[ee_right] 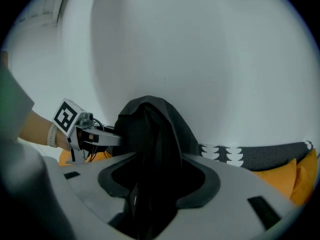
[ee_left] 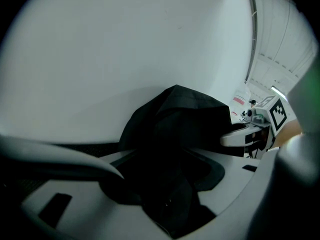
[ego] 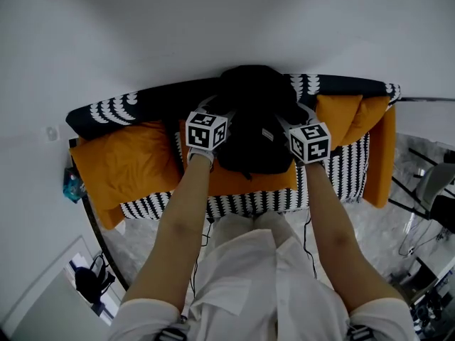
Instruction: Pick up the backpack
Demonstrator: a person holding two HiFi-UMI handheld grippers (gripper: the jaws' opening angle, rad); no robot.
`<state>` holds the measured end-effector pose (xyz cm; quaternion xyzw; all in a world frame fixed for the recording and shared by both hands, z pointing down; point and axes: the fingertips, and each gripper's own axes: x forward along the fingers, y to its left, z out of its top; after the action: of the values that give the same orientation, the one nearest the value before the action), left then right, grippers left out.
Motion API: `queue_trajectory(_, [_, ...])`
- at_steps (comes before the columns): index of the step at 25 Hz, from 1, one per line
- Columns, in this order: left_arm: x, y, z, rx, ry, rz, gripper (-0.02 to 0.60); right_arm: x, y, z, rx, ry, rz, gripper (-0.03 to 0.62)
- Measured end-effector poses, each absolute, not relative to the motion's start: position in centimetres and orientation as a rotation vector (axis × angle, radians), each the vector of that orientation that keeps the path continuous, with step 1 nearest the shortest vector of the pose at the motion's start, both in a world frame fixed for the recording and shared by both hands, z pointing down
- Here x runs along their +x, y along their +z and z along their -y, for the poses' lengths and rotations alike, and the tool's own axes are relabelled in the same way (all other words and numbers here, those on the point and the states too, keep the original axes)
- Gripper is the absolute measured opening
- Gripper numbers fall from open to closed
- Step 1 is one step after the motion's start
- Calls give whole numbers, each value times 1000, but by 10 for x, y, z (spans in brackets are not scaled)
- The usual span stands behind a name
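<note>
Evidently soft and sagging, the black fabric backpack [ego: 250,135] is leaning upright on the orange-cushioned patterned sofa [ego: 249,203]. The left gripper [ego: 213,116] and right gripper [ego: 288,125] are straddling its sides, jaws spread and not pinching. Bunched side fabric is probably offering the surest hold.

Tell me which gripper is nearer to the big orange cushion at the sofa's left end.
Left. The left gripper is at the backpack's left side, next to that cushion; the right gripper is beyond the backpack.

The backpack [ego: 252,119] is plain black. The sofa [ego: 341,165] under it is black and white, a scallop-like print I think, with orange cushions [ego: 128,162]. My 2 marker cubes [ego: 207,130] are white with black squares. The wall [ego: 213,20] is white, the floor [ego: 384,219] grey and marbled.
</note>
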<state>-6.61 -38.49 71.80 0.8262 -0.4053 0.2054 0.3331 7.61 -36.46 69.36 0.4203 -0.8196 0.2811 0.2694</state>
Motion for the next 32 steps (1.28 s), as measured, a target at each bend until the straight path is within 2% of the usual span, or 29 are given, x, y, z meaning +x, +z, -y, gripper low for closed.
queue_trajectory(6, [-64,723,382,2137,505,1076,232,78,699,366,1174,756,2199,178])
queue_trajectory(13, [-56,721,367,2142,533,1036,133,74,700,358,1151,756,2179,82])
queue_trajectory(20, [-55,720,345,2121,547,1022,89,70,698,343,1139,806,2190,54])
queue_trajectory(32, [-55,707,295,2104,569,1003,74,67,684,294,1135,837,2217,38])
